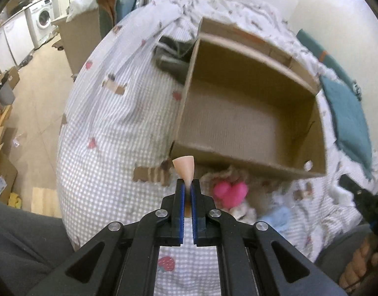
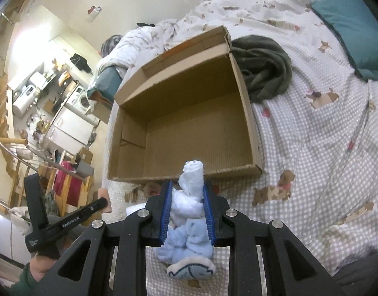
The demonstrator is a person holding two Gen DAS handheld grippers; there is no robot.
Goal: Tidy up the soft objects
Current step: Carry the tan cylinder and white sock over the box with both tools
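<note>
An open cardboard box (image 1: 250,113) lies on the bed; in the right wrist view its inside (image 2: 189,123) holds nothing I can see. My left gripper (image 1: 187,185) is shut on a thin peach-coloured soft piece (image 1: 184,167), held just short of the box's near wall. A fuzzy toy with a pink heart (image 1: 229,191) lies on the bed beside that wall. My right gripper (image 2: 186,192) is shut on a white and light-blue plush toy (image 2: 189,212), held above the bed in front of the box. The left gripper (image 2: 65,224) shows at the lower left of the right wrist view.
The bed has a grey checked cover (image 2: 312,148) with dog prints. A dark green blanket (image 2: 263,69) lies bunched against the box's far right corner. A teal pillow (image 2: 354,32) lies by the wall. A light-blue soft thing (image 1: 275,218) lies near the heart toy.
</note>
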